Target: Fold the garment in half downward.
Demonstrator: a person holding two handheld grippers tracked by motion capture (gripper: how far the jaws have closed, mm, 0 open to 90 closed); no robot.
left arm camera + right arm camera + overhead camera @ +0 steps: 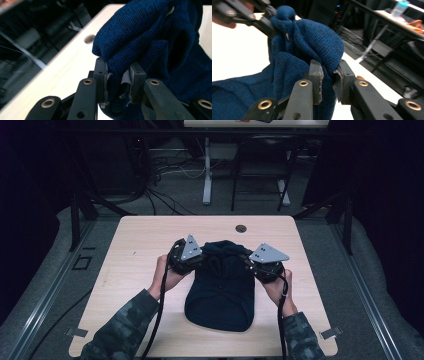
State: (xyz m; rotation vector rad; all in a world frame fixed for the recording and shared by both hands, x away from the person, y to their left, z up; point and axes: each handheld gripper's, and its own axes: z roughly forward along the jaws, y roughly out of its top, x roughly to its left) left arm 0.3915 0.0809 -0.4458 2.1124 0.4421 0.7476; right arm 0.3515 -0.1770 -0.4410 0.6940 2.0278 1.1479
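A dark blue knitted hat [220,285] lies in the middle of the light wooden table [140,235], its far end bunched up and raised. My left gripper [199,257] is at the hat's far left corner, shut on a fold of the knit [117,72]. At the far right corner my right gripper [248,261] is shut on another fold [328,72]. In the right gripper view the left gripper [270,27] pinches the fabric at the upper left. Each gripper is held by a hand in a camouflage sleeve.
A round cable hole [241,228] sits near the table's far edge, just beyond the hat. Black frame posts [75,220] stand at the far corners, and a desk leg [207,170] and cables lie on the floor behind.
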